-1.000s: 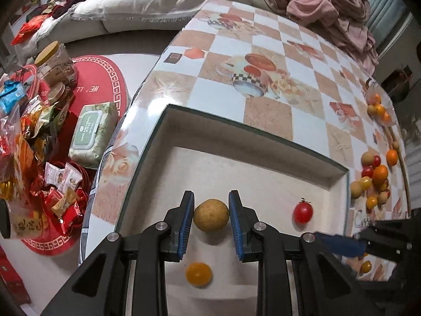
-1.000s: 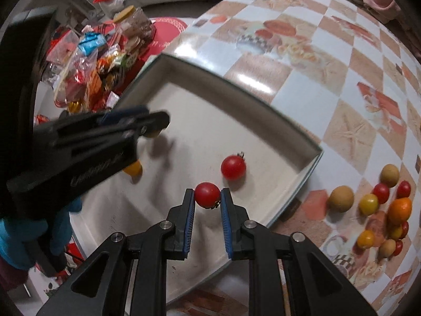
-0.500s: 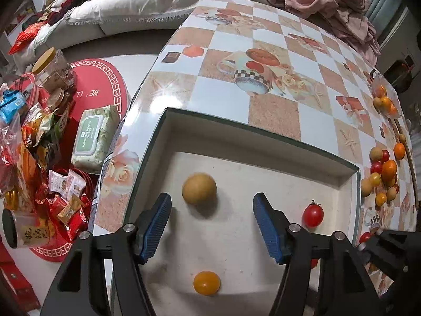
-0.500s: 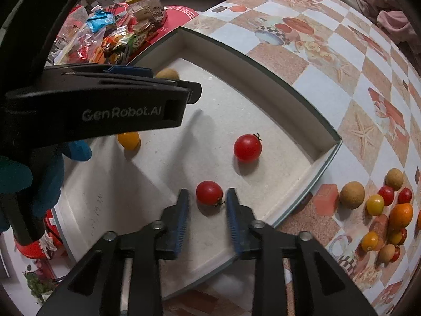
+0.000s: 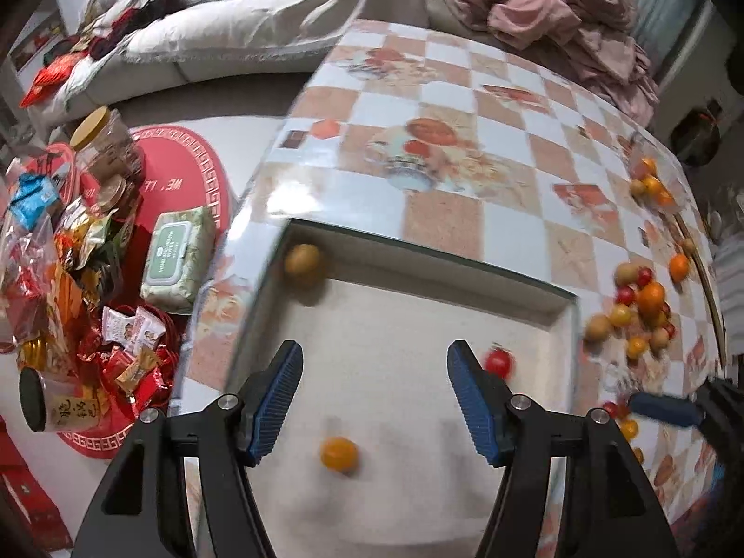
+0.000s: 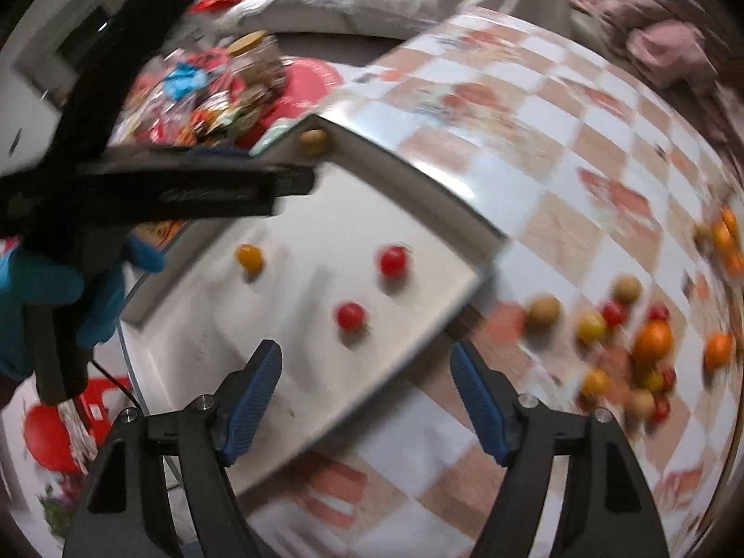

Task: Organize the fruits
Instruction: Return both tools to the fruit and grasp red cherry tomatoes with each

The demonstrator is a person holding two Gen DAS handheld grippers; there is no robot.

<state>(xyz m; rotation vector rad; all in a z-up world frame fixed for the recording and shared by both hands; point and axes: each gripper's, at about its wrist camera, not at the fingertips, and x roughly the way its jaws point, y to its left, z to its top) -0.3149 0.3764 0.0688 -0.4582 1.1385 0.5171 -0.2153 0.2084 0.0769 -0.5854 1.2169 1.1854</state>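
Observation:
A white tray [image 5: 418,251] with a dark rim lies on the checkered table. A brown round fruit [image 5: 302,260] rests in its far left corner, a yellow-orange fruit [image 5: 339,453] lies near me, and a red tomato [image 5: 498,362] sits to the right. My left gripper [image 5: 374,400] hangs open above the tray floor, holding nothing. In the right wrist view, two red tomatoes [image 6: 393,260] [image 6: 350,316] lie in the tray [image 6: 418,172]. The right gripper [image 6: 367,390] is above the tray's near right edge, its jaws opening with nothing between them.
A loose pile of tomatoes, oranges and brown fruits [image 6: 651,344] lies on the table right of the tray. Snack packets [image 5: 69,255], jars and a wipes pack [image 5: 179,255] cover the floor at left. A blue-gloved hand [image 6: 42,288] holds the left gripper. Blankets and pink clothes lie beyond the table.
Both grippers have opened, let go of their fruit and risen. The brown fruit has rolled to the tray's far left corner. The released red tomato lies on the tray floor.

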